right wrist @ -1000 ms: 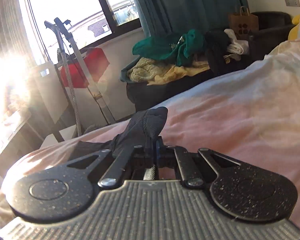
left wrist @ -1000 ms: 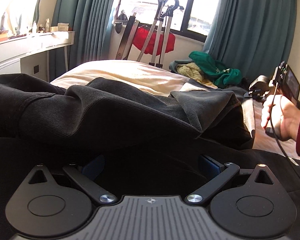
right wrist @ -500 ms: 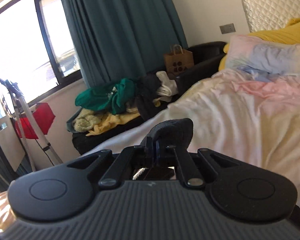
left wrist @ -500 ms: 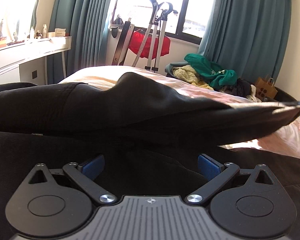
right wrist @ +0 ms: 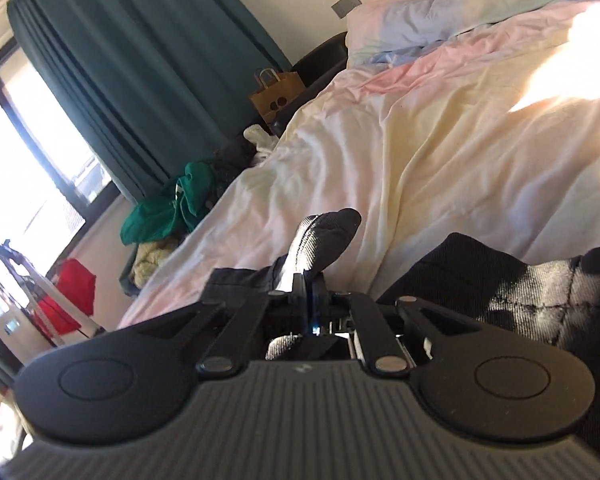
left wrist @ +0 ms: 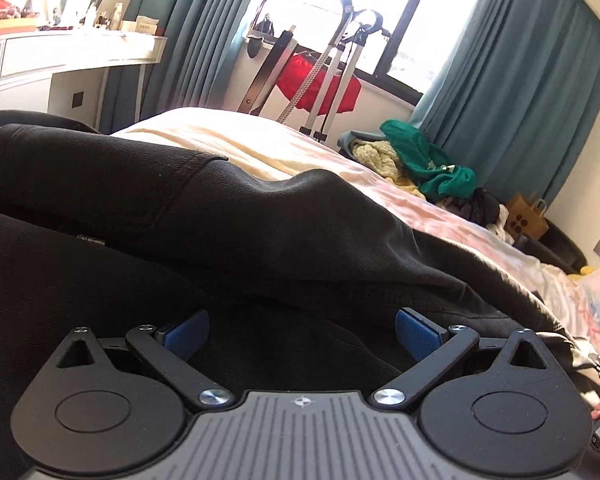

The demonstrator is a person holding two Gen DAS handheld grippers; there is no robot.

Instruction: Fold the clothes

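Black twill garment [left wrist: 260, 216] bunched on pastel crumpled bed sheet [right wrist: 440, 152]; right tool [right wrist: 309, 296] pinching ribbed cuff, left tool [left wrist: 302, 330] spread.

Left gripper [left wrist: 302, 334] agape (right gripper [right wrist: 309, 292] pinched)

Bed [right wrist: 440, 152] in pastel sheets, black garment [left wrist: 260, 216] spread across

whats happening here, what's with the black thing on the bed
A person is folding a black garment on the bed, with a handheld claw in each hand. The right claw is shut on a bunched edge of the fabric, which pokes out past its tips. The left claw is open, its blue pads spread wide over the cloth and gripping nothing. The garment lies in loose, rumpled folds, not yet neatly folded.
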